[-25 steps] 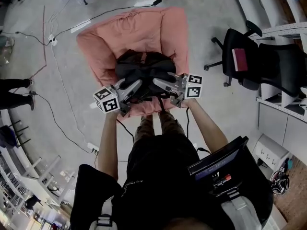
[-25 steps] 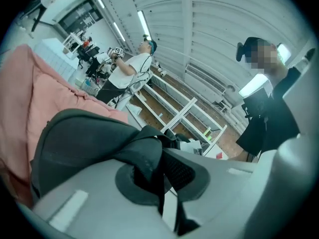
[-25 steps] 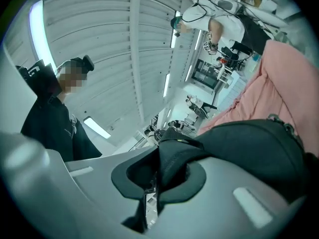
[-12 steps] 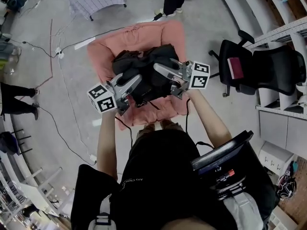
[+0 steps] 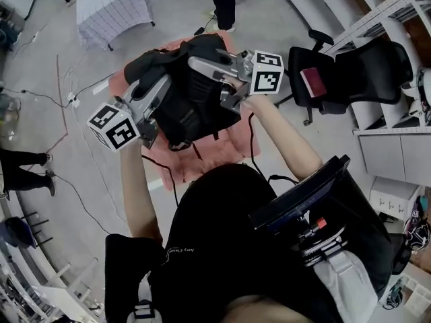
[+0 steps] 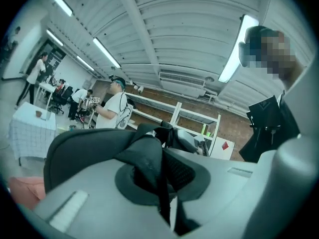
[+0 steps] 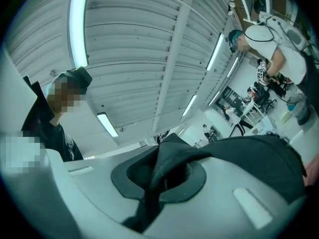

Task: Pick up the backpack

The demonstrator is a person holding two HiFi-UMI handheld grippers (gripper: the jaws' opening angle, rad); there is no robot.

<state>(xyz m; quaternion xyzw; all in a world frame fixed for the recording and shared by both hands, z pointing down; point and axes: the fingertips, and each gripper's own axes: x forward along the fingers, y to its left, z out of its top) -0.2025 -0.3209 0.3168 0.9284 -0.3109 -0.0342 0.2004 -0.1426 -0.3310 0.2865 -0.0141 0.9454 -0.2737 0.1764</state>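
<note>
Left of the pink armchair (image 5: 195,163), a table under a checked cloth (image 5: 111,9) and loose cables (image 5: 67,93) sit on the grey floor, well apart from the work. Over the armchair's left side the left gripper (image 5: 163,83) reaches in. Its own view shows the jaws pressed together on a black strap (image 6: 152,158), with the webbing pinched between the pads and trailing down out of the gap. Between the two grippers, over the middle of the armchair, hangs the backpack (image 5: 188,93), a slumped black bundle carried from both sides with a loose strap end dangling toward the seat. Over the armchair's right side the right gripper (image 5: 195,62) comes in from the other flank, its jaws likewise clamped on a fold of webbing (image 7: 164,168) bunched up in the gap, the bag's body spreading away beyond it. Right of the armchair stands a black office chair (image 5: 350,73), near but not involved. As for progress, both grips are made and the bag seems to be borne by the grippers rather than the seat, so the pick-up looks essentially done. The head view looks straight down, though, so the gap beneath the bag cannot be seen. What seems left is only to bring it fully clear and steady.
</note>
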